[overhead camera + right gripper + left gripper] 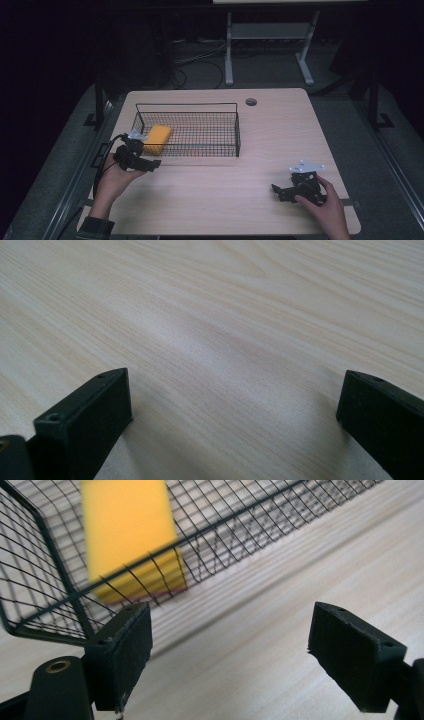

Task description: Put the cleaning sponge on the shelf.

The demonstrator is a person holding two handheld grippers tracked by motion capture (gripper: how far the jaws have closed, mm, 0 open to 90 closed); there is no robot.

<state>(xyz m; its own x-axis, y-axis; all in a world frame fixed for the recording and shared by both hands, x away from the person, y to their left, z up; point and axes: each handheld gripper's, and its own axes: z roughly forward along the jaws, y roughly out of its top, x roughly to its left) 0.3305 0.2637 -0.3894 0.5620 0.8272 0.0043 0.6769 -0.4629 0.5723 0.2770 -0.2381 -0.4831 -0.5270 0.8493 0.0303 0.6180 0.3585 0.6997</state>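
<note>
No writing can be read on anything. A black wire basket stands at the upper middle of the wooden table, a yellow sponge in its left end. The left gripper hangs just below the basket's left corner, jaws wide apart, holding nothing. The right gripper, lower right near the table's front edge, gapes empty over bare wood, with open table between the two

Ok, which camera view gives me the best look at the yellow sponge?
The high view: the yellow sponge shows whole, lying at the wire basket's left end. The left gripper view has it close but blurred and cut off behind mesh. The right gripper view faces bare table.
</note>
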